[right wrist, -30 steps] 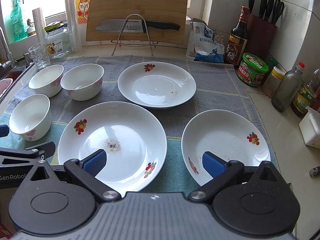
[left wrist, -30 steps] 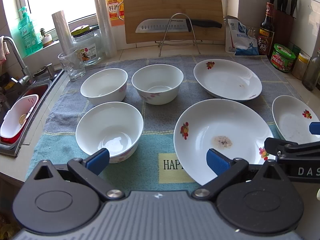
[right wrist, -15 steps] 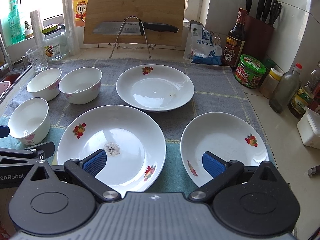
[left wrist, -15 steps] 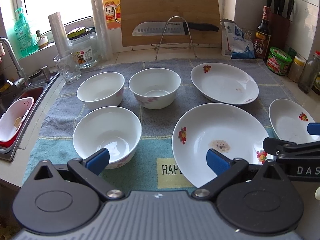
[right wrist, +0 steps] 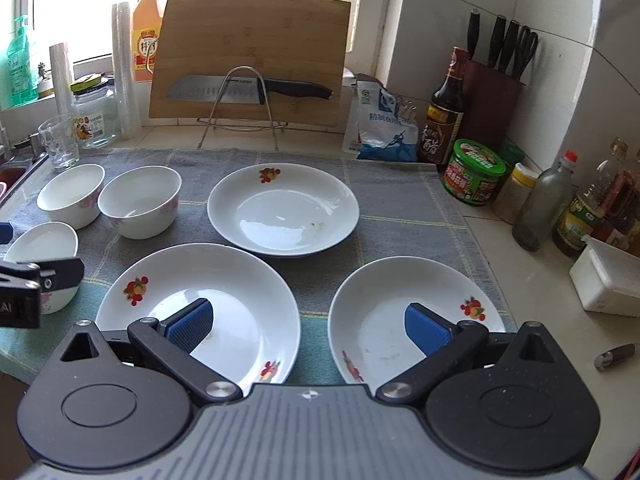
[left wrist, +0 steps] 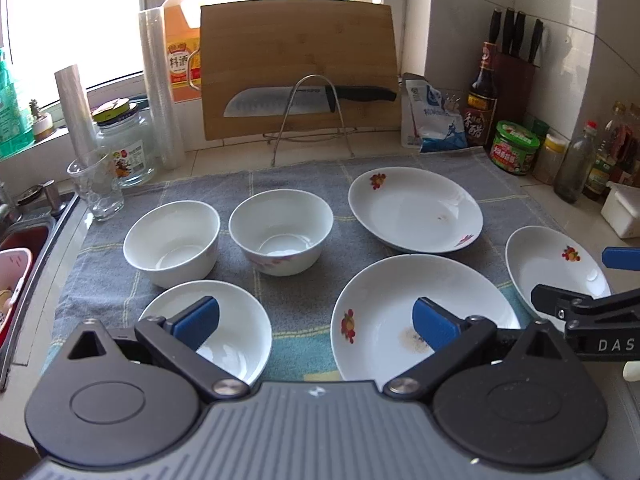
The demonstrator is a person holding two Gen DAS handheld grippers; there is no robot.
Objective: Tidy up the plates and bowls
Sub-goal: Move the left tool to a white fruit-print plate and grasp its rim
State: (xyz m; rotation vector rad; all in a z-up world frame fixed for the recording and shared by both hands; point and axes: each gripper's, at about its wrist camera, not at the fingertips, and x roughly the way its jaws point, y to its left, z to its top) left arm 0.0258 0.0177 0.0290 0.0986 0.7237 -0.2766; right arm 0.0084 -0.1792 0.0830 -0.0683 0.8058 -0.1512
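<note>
Both claws hang above the near edge of the tabletop, fingers spread wide, gripping nothing. The left claw [left wrist: 316, 320] sits over the near bowl [left wrist: 236, 328] and large plate [left wrist: 384, 304]; the right claw [right wrist: 308, 324] over that plate and the small plate [right wrist: 384, 292]. Two more bowls [left wrist: 172, 236] and a third plate [right wrist: 284, 208] rest farther back on the grey towel [right wrist: 400, 204], seemingly untouched.
</note>
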